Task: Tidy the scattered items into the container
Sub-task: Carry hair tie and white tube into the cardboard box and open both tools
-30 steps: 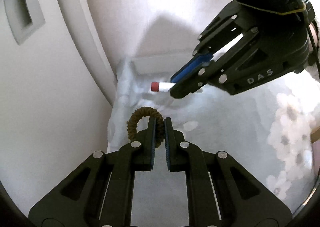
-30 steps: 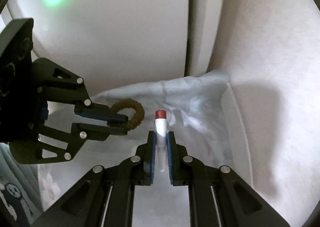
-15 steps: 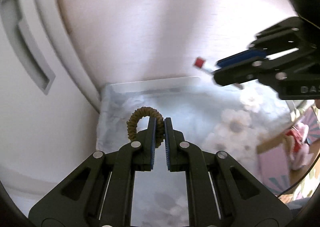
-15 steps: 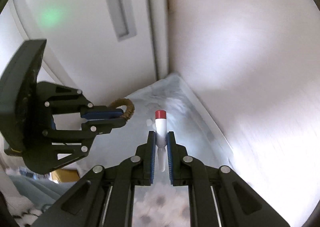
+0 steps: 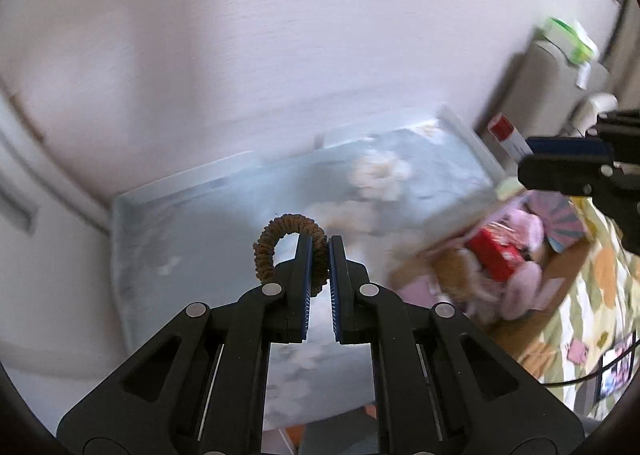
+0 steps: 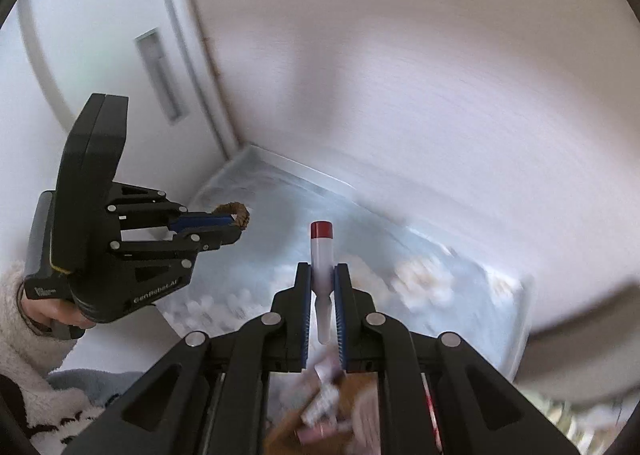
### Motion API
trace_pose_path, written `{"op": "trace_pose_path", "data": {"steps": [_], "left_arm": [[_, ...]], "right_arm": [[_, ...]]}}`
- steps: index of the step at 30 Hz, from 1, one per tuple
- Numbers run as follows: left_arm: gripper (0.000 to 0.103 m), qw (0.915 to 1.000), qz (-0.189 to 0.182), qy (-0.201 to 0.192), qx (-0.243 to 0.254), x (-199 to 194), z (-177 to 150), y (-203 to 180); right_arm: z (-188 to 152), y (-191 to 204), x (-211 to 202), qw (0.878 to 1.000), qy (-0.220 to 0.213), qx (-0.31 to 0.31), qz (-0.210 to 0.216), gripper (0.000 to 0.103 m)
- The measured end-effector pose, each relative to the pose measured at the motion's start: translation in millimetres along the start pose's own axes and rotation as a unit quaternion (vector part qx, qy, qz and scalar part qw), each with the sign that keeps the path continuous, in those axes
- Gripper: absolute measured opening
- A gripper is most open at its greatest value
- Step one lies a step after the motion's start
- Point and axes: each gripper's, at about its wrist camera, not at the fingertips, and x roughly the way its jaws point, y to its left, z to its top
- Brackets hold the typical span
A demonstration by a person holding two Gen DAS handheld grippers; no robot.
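My left gripper (image 5: 319,251) is shut on a brown hair tie (image 5: 280,241), whose loop sticks out to the left of the fingers. It also shows in the right wrist view (image 6: 224,223), with the hair tie (image 6: 236,213) at its tip. My right gripper (image 6: 322,275) is shut on a white tube with a red cap (image 6: 321,251), cap pointing forward; the tube (image 5: 510,135) shows at the right in the left wrist view. A cardboard box (image 5: 560,271) holding pink and red items lies low right, partly below the right gripper (image 6: 304,427).
A pale blue floral-covered surface (image 5: 208,223) with a white rim lies below both grippers, set against a white wall and door. A patterned blanket (image 5: 592,287) lies at far right. The views are motion-blurred.
Both grippers have swung to the right, away from the corner, still holding their items. The cardboard box has come into view at the right.
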Motion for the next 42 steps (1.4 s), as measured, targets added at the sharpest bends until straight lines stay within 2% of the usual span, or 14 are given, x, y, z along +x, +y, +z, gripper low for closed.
{"op": "trace_pose_path", "data": {"steps": [6, 11, 18, 23, 24, 25, 26, 27, 28, 29, 33, 36, 42], "left_arm": [[0.007, 0.9978, -0.023, 0.014, 0.060, 8, 7, -68], [0.007, 0.9937, -0.033, 0.046, 0.096, 22, 4, -115], [0.007, 0.9869, -0.030, 0.093, 0.128, 53, -11, -159], [0.009, 0.9849, -0.024, 0.104, 0.137, 61, -15, -170], [0.012, 0.9847, -0.025, 0.107, 0.136, 62, -15, -171], [0.031, 0.9842, -0.026, 0.114, 0.133, 65, -15, -173], [0.074, 0.9837, -0.024, 0.121, 0.130, 68, -14, -175], [0.095, 0.9833, -0.018, 0.129, 0.127, 71, -14, -176], [0.102, 0.9840, -0.012, 0.127, 0.124, 72, -14, -177], [0.102, 0.9852, -0.010, 0.119, 0.123, 70, -14, -178], [0.102, 0.9882, 0.014, 0.105, 0.111, 61, -10, -177], [0.102, 0.9906, 0.032, 0.084, 0.103, 52, -6, -173], [0.102, 0.9942, 0.030, 0.062, 0.082, 38, 0, -162]], "right_arm": [[-58, -43, -24, 0.995, 0.007, 0.078, -0.055, 0.010], [-102, -72, -21, 0.986, 0.027, 0.139, -0.083, 0.010], [-148, -100, -26, 0.977, 0.048, 0.191, -0.079, 0.010], [-166, -114, -23, 0.974, 0.055, 0.208, -0.073, 0.010], [-169, -116, -22, 0.973, 0.057, 0.213, -0.072, 0.011], [-171, -120, -21, 0.971, 0.063, 0.221, -0.068, 0.011], [-172, -123, -16, 0.969, 0.070, 0.227, -0.066, 0.019], [-174, -126, -12, 0.966, 0.081, 0.235, -0.070, 0.034], [-175, -128, -10, 0.963, 0.091, 0.242, -0.077, 0.045], [-176, -130, -8, 0.961, 0.097, 0.247, -0.082, 0.063], [-178, -133, -8, 0.959, 0.093, 0.258, -0.072, 0.083], [-177, -130, -8, 0.960, 0.096, 0.247, -0.087, 0.085], [-172, -131, -13, 0.960, 0.091, 0.247, -0.094, 0.085]]}}
